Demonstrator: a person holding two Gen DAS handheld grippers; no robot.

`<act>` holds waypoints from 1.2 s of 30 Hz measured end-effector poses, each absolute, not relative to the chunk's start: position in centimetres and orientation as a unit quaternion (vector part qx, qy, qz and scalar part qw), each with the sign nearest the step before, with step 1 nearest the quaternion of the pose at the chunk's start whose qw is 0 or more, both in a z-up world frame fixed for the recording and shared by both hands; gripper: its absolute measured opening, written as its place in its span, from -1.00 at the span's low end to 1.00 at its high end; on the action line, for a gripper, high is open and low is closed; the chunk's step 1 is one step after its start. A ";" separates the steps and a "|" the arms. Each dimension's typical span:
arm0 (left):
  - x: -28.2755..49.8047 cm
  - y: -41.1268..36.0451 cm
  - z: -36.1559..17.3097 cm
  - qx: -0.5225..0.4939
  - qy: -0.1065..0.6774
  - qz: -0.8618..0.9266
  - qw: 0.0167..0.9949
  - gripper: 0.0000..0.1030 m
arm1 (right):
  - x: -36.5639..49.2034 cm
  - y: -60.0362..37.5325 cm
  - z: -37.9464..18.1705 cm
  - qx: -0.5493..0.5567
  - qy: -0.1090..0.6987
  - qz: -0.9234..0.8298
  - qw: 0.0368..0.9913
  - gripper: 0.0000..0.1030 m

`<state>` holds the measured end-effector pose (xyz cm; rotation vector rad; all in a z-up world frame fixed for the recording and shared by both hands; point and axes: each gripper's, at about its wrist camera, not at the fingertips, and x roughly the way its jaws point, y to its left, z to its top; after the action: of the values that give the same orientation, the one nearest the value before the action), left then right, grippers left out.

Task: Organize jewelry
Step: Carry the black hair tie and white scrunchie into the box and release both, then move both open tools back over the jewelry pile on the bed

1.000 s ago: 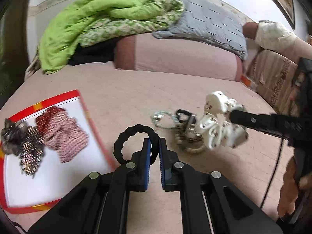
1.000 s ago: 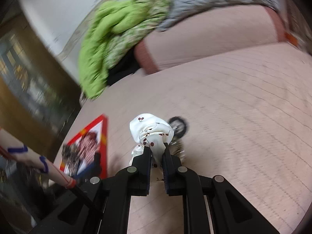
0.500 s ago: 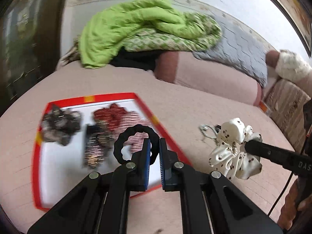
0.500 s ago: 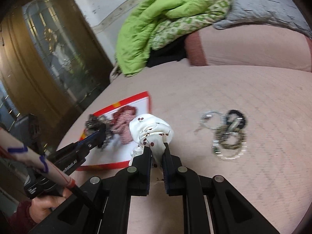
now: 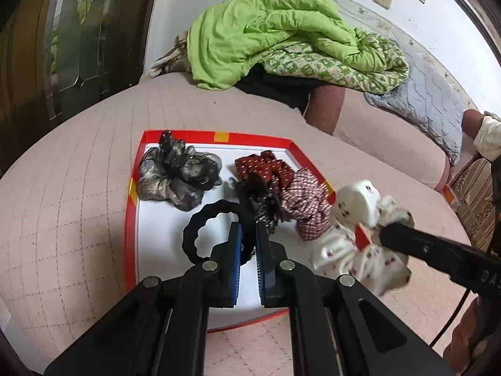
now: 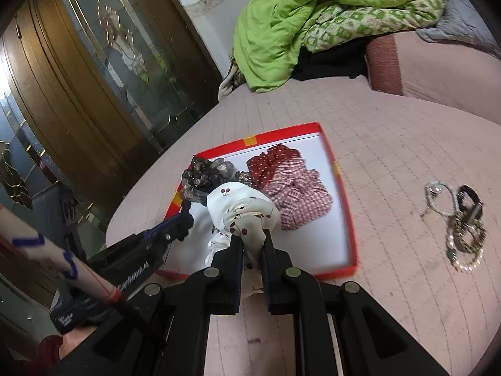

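Over the red-rimmed tray (image 5: 131,219), the left tongs (image 5: 248,228) pinch a black hair tie (image 5: 205,219) tight, while the right tongs (image 6: 253,242), at their three o'clock, clamp a white cherry-print scrunchie (image 6: 241,210) above the tray's near edge.

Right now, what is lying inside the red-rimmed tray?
Inside the red-rimmed tray lie a grey shimmery scrunchie, a dark red dotted scrunchie, a red checked scrunchie and a dark spiky piece. What lies beneath these, and behind the held black hair tie, is covered.
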<state>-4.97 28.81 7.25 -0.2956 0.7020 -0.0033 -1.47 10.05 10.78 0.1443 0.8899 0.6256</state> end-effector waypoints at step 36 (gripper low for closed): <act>-2.9 28.0 5.2 -0.123 0.380 0.051 0.915 -0.43 | 1.6 11.8 8.4 0.043 0.444 0.259 0.857 -0.35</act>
<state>-2.90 28.00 5.25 -0.2531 0.7825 0.1046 1.56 11.83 8.41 0.0901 0.9335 0.5436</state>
